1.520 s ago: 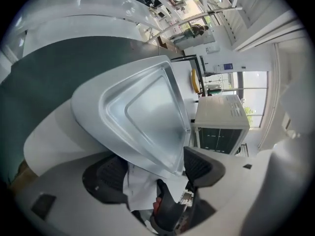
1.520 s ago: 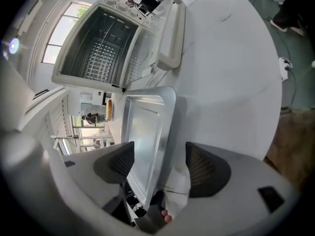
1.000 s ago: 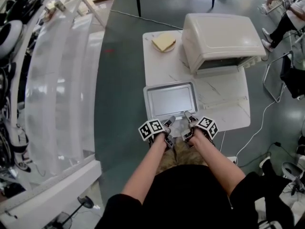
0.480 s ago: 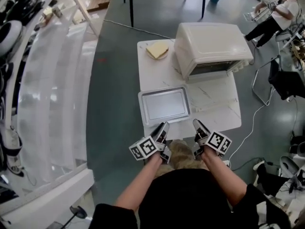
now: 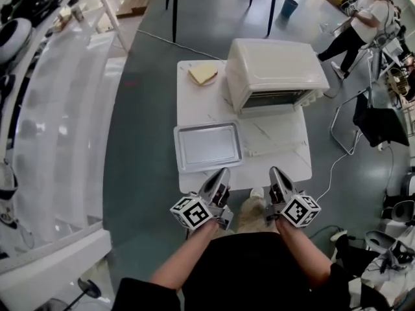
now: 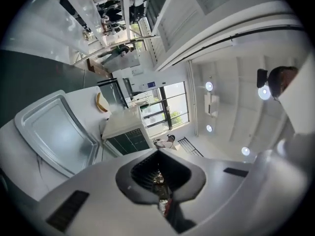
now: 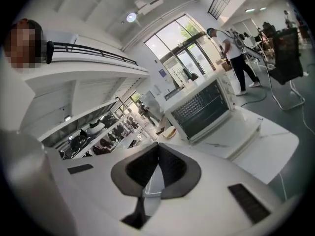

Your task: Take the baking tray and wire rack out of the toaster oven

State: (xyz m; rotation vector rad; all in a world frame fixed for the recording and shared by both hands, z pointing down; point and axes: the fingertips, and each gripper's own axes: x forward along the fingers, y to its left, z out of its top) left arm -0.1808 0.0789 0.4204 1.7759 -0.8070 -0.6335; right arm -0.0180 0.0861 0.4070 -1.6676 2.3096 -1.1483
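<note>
The silver baking tray (image 5: 207, 146) lies empty on the white table (image 5: 194, 102), left of and in front of the cream toaster oven (image 5: 275, 73). A wire grid shows in the oven's dark front (image 7: 202, 107). My left gripper (image 5: 222, 173) and right gripper (image 5: 275, 172) hover side by side off the table's near edge, apart from the tray. Both have just been closing with nothing between the jaws, and both are shut. The left gripper view looks over its shut left gripper (image 6: 158, 154) at the tray (image 6: 54, 132) and the oven (image 6: 125, 132).
A slice of bread (image 5: 203, 74) lies at the table's far left corner. A person (image 5: 353, 31) stands at the back right, and a dark chair (image 5: 376, 125) is right of the table. A white cable (image 5: 337, 164) trails on the floor.
Both grippers have left the tray's near edge and come up and back toward me. Their jaws went from open to shut, empty. The tray stays on the table.
</note>
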